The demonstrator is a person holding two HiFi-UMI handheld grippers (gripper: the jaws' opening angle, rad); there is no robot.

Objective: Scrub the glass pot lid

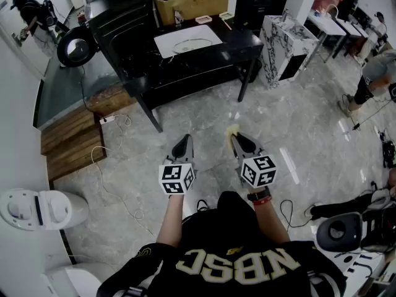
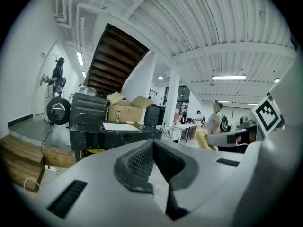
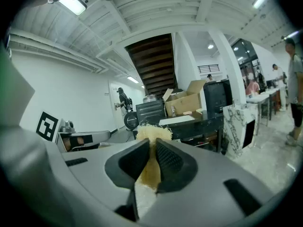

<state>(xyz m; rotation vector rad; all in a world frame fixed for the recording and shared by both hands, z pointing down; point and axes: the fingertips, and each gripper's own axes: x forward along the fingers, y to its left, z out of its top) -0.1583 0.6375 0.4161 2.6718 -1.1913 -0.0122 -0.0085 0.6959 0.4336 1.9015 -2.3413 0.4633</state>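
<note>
yellow scrubber [image 3: 154, 131]: lower half hiding inside right hand-held gripper [image 3: 152, 144] | glass pot lid [image 1: 192, 44]: appearing too small for detail | cardboard box [image 1: 193, 2]: being cropped by picture top, at surface's [image 1: 213, 57] far edge

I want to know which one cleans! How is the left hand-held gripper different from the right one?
The right hand-held gripper pinches a fluffy yellow scrubber; the left hand-held gripper holds nothing. The left one's jaws meet at the tips; the right one's are wedged slightly apart by the scrubber. Both carry a marker cube.
</note>
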